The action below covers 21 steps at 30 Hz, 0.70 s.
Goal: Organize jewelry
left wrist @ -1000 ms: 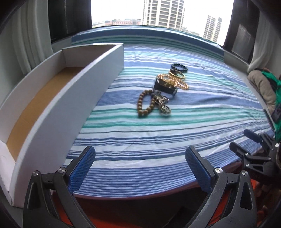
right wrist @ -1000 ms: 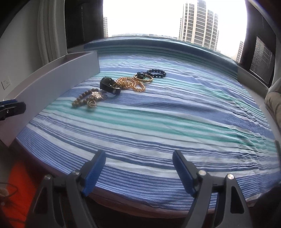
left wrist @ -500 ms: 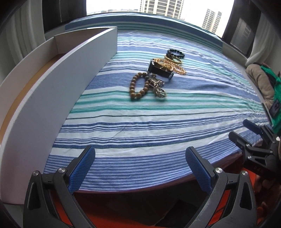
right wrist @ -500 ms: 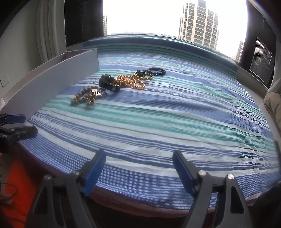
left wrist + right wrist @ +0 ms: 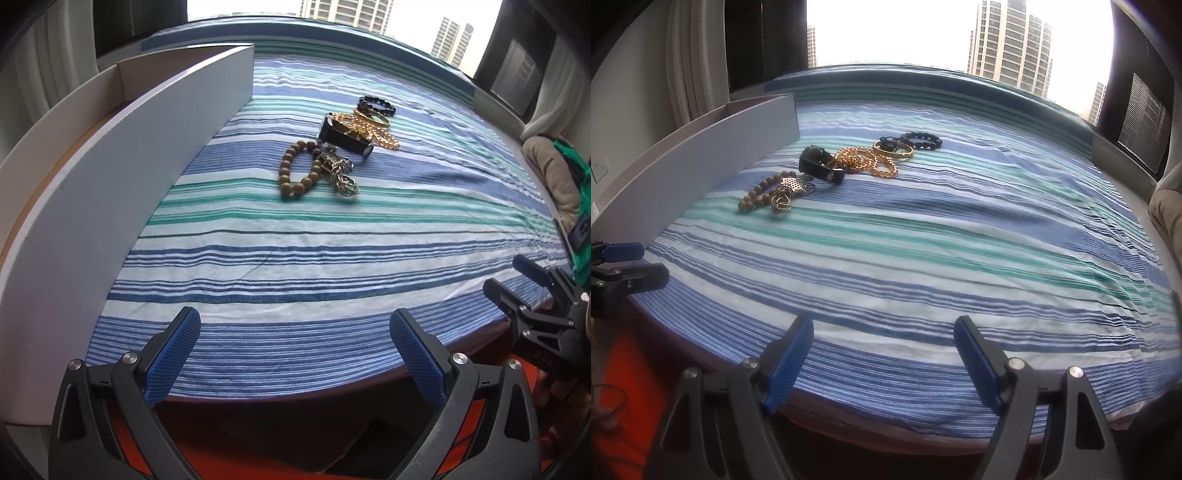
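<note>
A heap of jewelry lies on the striped cloth: a wooden bead bracelet (image 5: 295,171) (image 5: 762,191), a silver ring charm (image 5: 343,181) (image 5: 781,203), a black band (image 5: 343,138) (image 5: 820,166), a gold chain (image 5: 373,127) (image 5: 866,160) and a dark bead bracelet (image 5: 376,105) (image 5: 921,140). A long white box (image 5: 110,177) (image 5: 694,162) runs along the left. My left gripper (image 5: 295,350) hangs open over the near table edge, far short of the jewelry. My right gripper (image 5: 884,354) is open too, nothing between its fingers, also at the near edge.
The blue, green and white striped cloth (image 5: 332,258) covers the table. A person's beige trouser leg and green bag (image 5: 557,173) sit at the right. A window with tower blocks stands beyond the far edge. An orange floor (image 5: 620,373) shows below the table.
The left gripper's view has tilted and drifted forward, so the white box's inside has dropped out of sight and the jewelry looks closer. The right gripper has kept still.
</note>
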Tool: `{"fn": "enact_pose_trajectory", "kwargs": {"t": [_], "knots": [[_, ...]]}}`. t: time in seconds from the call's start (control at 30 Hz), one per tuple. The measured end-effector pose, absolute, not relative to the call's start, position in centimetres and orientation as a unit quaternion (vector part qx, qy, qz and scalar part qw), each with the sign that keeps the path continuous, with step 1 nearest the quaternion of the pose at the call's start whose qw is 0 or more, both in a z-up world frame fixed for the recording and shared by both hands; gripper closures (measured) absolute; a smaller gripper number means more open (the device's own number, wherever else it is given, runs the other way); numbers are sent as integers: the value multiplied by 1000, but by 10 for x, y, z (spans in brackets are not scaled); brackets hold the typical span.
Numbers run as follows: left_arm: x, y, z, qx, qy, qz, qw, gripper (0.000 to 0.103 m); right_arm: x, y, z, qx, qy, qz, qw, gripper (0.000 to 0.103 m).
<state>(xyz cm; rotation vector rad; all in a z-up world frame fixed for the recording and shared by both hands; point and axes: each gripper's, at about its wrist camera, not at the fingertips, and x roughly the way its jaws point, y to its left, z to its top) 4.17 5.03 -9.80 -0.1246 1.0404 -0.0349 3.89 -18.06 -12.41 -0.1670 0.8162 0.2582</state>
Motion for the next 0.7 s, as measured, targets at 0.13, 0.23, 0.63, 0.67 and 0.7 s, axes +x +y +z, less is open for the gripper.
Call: {"fn": "enact_pose_trajectory", "kwargs": {"t": [0.13,0.23,0.63,0.67,0.7], "knots": [[42,50,-99,-59,499,-15,864,1,39,-181,-124,-81,395,125,906,23],[42,50,-99,-59,501,-14,863,1,39,-181,-125,-79,397,123,906,23],[48,67,-88,-80,491,1,867,1,36,-184,-123,-72,392,125,909,23],[49,73,-85,-91,488,3,868,1,35,-186,-122,-71,390,124,910,23],[50,79,-82,-102,485,5,869,1,35,-187,-121,-69,388,123,911,23]]}}
